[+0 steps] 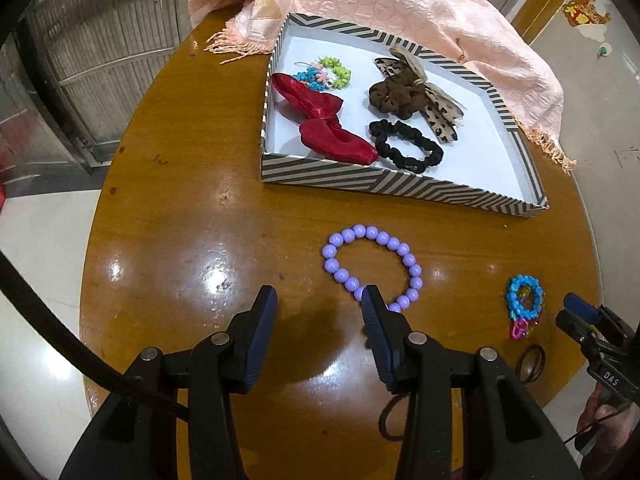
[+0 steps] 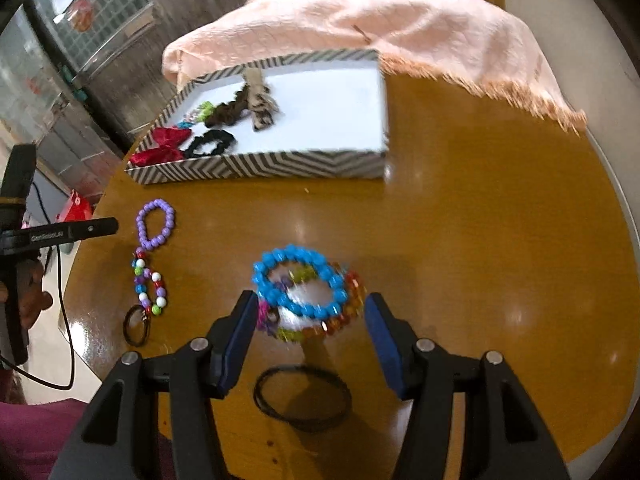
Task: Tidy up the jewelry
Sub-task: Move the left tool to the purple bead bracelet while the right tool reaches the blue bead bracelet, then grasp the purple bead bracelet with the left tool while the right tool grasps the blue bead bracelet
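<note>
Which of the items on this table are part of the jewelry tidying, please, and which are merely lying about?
Part of the job: striped tray; purple bead bracelet; blue bead bracelet; multicolour bead bracelet; black hair ties; both grippers, left and right, open.

Lying about: pink scarf; wooden table.

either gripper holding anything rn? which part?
Nothing held. Left gripper is open beside the purple bracelet; right gripper is open around the blue bracelet.

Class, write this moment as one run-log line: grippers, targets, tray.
left gripper: open, beside purple bead bracelet | right gripper: open, around blue bead bracelet | striped cardboard tray: holds scrunchies, red satin bow
</note>
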Demonstrator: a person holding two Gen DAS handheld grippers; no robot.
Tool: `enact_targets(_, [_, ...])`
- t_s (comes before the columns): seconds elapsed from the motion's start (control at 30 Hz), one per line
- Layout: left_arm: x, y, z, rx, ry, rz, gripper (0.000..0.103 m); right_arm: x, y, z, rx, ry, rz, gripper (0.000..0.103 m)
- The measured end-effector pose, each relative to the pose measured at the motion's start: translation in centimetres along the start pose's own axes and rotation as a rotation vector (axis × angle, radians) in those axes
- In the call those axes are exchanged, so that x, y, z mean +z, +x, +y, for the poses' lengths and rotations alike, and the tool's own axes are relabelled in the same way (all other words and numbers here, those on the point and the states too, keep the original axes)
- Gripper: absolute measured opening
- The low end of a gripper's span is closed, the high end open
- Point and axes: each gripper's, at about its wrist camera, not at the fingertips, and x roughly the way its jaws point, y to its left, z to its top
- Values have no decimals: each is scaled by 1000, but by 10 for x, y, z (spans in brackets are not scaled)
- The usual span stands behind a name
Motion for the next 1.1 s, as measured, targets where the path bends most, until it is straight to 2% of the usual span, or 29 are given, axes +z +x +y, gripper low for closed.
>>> enact_targets(0.07, [3, 3, -1, 5, 2, 4, 38, 7, 7, 8, -17, -65, 20, 37])
enact_targets(0.13, [5, 5, -2, 12, 4, 5, 38, 13, 14, 11, -19, -109, 32, 33])
enact_targets(0.27, [9, 10, -2, 19, 1, 13, 38, 21, 28, 8, -8, -134, 72, 28])
enact_targets(0.47, [14, 18, -9, 29, 28, 27, 38, 24, 43, 6, 18, -160, 117, 27])
enact_targets(0.67, [20, 32, -18, 52, 67, 45, 38, 28, 52, 9, 19, -185, 125, 27])
enact_targets(0.7, [21, 35, -20, 56, 76, 51, 38, 28, 52, 8, 18, -182, 126, 25])
enact_targets(0.73, [22, 36, -22, 58, 85, 55, 37, 28, 52, 8, 18, -176, 123, 17])
enact_targets(0.77, [21, 37, -24, 60, 99, 48, 31, 28, 51, 7, 24, -163, 116, 10])
enact_targets(0.8, [21, 37, -26, 66, 114, 35, 19, 29, 49, 5, 33, -150, 108, 10])
enact_targets(0.87, [21, 38, -30, 78, 137, 22, 4, 30, 44, 3, 51, -126, 96, 10])
enact_targets(0.97, [23, 38, -30, 51, 132, 19, 4, 32, 37, 2, 57, -111, 84, 9])
enact_targets(1.1, [27, 24, -30, 1, 132, 4, 3, 38, 15, -1, 105, -59, 39, 9])
